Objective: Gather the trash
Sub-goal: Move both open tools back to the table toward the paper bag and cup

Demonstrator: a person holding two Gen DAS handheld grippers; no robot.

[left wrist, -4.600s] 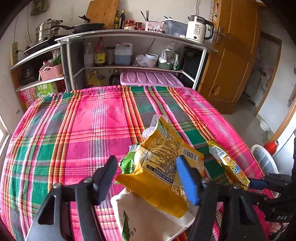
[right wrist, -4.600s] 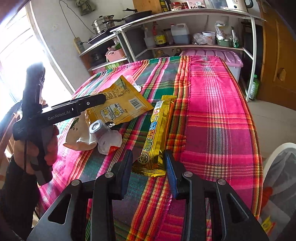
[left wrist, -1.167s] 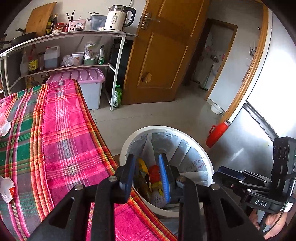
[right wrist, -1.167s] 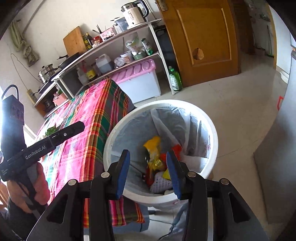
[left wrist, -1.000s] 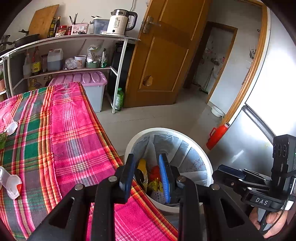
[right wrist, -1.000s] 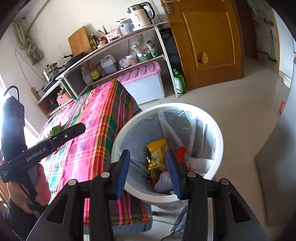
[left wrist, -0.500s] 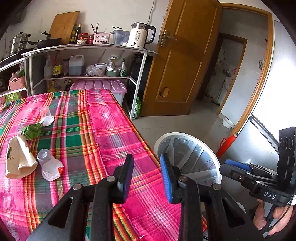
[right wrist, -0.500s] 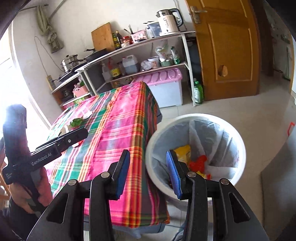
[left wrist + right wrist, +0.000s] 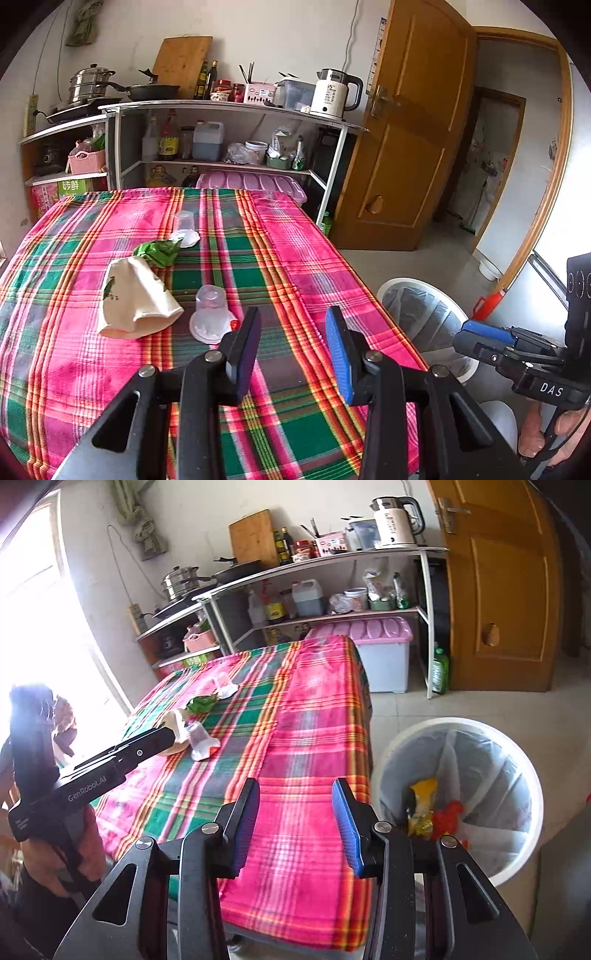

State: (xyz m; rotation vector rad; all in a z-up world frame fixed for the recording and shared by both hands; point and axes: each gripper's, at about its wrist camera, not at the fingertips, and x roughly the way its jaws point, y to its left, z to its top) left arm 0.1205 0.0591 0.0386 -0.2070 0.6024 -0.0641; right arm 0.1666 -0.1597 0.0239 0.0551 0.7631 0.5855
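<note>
My left gripper (image 9: 291,354) jaws opening, nothing between; right gripper (image 9: 295,827) parted, empty. Cup (image 9: 211,314), paper bag (image 9: 135,299) on table (image 9: 314,258); bin (image 9: 491,775) beside.

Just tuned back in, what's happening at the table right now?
A person is clearing trash off the plaid tablecloth with two handheld grippers. Both are empty: the left gripper is opening with nothing between its jaws, and the right gripper is open. The white bin beside the table already holds wrappers. On the cloth lie a white paper bag, a green wrapper and two clear cups.
</note>
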